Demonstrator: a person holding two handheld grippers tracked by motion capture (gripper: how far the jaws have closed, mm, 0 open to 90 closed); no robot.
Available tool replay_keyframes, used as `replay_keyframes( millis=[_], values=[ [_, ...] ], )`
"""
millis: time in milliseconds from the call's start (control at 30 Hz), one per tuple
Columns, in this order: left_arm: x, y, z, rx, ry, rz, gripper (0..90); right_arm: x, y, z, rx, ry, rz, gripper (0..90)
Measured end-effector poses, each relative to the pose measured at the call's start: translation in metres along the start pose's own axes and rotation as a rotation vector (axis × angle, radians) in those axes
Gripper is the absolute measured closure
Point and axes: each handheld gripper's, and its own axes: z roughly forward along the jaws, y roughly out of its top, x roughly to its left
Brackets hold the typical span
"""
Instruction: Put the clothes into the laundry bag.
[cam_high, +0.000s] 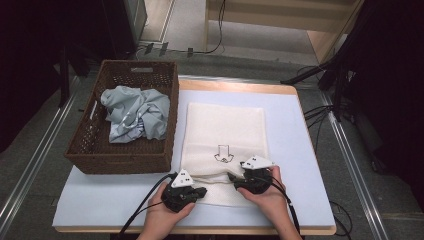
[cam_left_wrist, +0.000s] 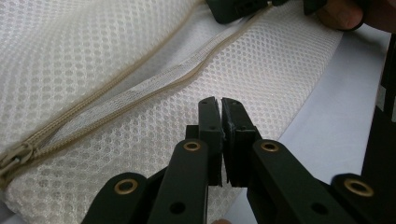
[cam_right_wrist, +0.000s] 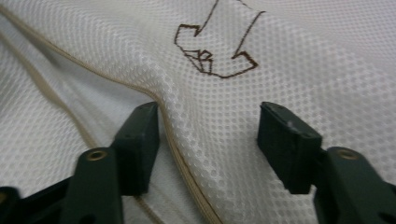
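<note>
Mesh laundry bag (cam_high: 225, 135): flat at table centre, zipper opening at its 6 o'clock end | Left gripper (cam_left_wrist: 220, 106): jaws together, pinching mesh below the zipper (cam_left_wrist: 116, 105) | Right gripper (cam_right_wrist: 208, 123): jaws apart, straddling the opening's edge | Basket (cam_high: 80, 150): at 9 o'clock, holding crumpled grey cloth (cam_high: 135, 114)

Place: a lab-like recording room, not a home.
Table: a small table (cam_high: 300, 150) with a pale blue top on grey carpet.
Surroundings: black curtains (cam_high: 30, 60) at both sides, stand legs (cam_high: 310, 77), loose cables (cam_high: 320, 112) on the floor.
</note>
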Motion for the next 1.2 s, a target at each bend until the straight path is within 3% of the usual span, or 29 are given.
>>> replay_keyframes(
  millis=[100, 233, 300, 367, 467, 733, 1000, 1200],
  values=[
    [0.000, 0.000, 0.000, 0.000, 0.000, 0.000, 88.4, 0.000, 0.001, 0.000, -0.002, -0.027, 0.026, 48.2],
    [0.000, 0.000, 0.000, -0.001, -0.004, -0.001, 88.3, 0.000, 0.001, -0.002, -0.005, -0.055, 0.038, 74.5],
    [0.000, 0.000, 0.000, 0.000, -0.001, 0.000, 88.3, -0.001, 0.002, -0.004, -0.005, -0.017, 0.058, 81.6],
    [0.000, 0.000, 0.000, 0.000, 0.001, 0.001, 88.3, 0.000, 0.003, -0.009, -0.039, -0.004, 0.061, 84.6],
    [0.000, 0.000, 0.000, 0.000, 0.001, 0.001, 88.2, 0.000, 0.007, -0.018, -0.090, 0.004, 0.057, 85.0],
    [0.000, 0.000, 0.000, -0.005, 0.005, 0.000, 88.1, -0.005, 0.015, -0.037, -0.213, 0.075, 0.121, 83.8],
    [-0.002, -0.001, -0.001, -0.017, 0.014, 0.004, 86.0, -0.004, 0.021, -0.046, -0.242, 0.079, 0.113, 83.9],
    [0.000, -0.001, -0.006, -0.063, -0.001, 0.004, 88.0, -0.006, 0.018, -0.044, -0.245, 0.066, 0.116, 86.8]
  ],
)
